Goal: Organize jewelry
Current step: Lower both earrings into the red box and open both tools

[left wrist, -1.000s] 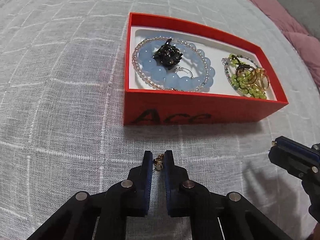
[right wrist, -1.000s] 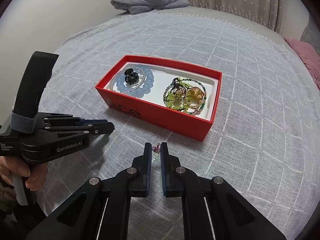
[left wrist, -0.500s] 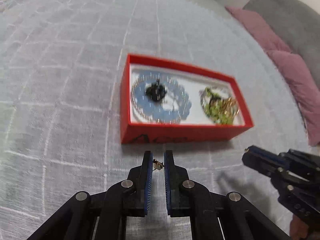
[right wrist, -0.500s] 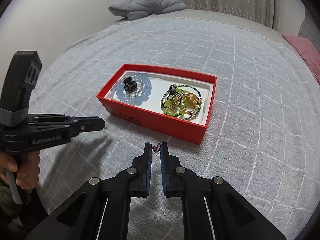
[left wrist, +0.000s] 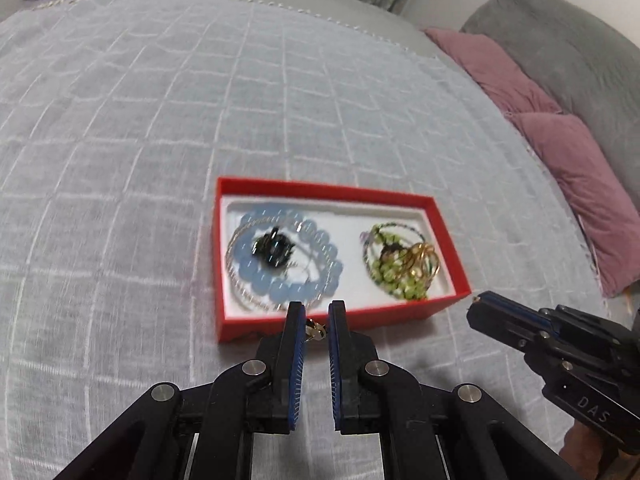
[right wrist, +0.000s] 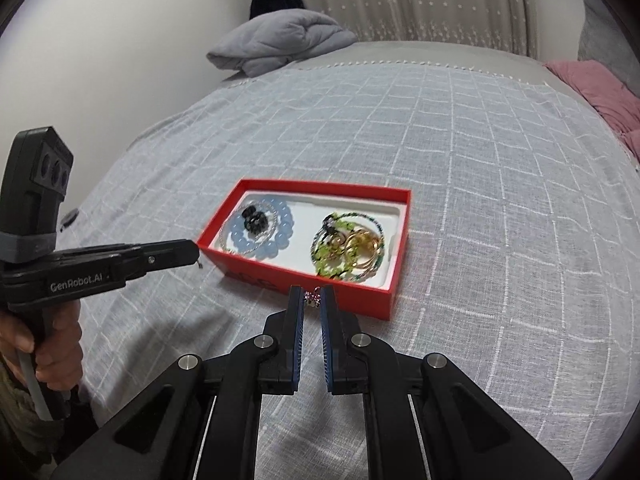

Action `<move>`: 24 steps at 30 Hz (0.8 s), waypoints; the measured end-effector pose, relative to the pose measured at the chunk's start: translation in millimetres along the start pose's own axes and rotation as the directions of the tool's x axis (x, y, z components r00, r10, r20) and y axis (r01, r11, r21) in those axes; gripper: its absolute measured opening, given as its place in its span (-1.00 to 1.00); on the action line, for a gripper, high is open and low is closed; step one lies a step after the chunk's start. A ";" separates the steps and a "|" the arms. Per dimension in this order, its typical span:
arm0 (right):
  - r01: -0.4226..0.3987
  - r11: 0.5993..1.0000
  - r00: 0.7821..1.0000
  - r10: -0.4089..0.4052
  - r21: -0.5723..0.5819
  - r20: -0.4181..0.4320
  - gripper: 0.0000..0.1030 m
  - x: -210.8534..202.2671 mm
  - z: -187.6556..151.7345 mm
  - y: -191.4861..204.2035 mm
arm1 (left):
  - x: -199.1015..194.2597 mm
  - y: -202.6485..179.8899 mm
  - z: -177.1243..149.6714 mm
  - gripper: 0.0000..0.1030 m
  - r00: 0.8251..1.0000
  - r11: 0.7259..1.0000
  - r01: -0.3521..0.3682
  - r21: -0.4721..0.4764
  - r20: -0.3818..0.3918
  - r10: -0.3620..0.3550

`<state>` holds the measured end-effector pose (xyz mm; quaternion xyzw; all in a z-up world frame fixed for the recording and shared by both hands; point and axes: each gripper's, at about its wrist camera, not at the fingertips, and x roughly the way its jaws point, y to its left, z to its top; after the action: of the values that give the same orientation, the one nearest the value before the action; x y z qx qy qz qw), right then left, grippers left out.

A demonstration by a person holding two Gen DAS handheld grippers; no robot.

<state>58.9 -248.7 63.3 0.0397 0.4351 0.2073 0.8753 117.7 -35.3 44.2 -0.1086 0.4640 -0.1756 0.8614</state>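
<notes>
On the bedspread [left wrist: 160,160], red box [left wrist: 448,216] lies crosswise.

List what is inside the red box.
In the red box: a blue bead bracelet around a black ornament, green beads tangled with gold rings. Anything beneath the piles is hidden.

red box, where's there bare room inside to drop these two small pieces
Inside the red box, bare white lining lies in the middle strip between the blue bead bracelet and the green bead pile, and along the far wall. Both ends are crowded. The bedspread around the box is bare too.
</notes>
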 end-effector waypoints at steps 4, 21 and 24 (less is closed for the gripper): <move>-0.011 1.000 1.000 0.010 0.027 0.027 -0.83 0.7 6.7 -6.2 | 4.2 0.6 10.2 -0.89 1.000 1.000 -0.002 0.003 -0.002 0.002; -0.095 0.990 0.995 0.093 0.106 0.030 -0.83 46.8 24.9 -5.5 | 39.8 -6.1 24.5 -0.88 0.998 0.998 0.051 0.027 -0.032 -0.050; -0.092 0.990 0.996 0.089 0.103 0.029 -0.83 48.9 25.2 -4.7 | 47.9 -3.7 25.1 -0.88 0.996 0.997 0.076 0.007 -0.053 -0.075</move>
<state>106.3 -230.7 41.3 0.1075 0.4322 0.2233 0.8671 162.4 -57.4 22.7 -0.1177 0.4815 -0.2129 0.8420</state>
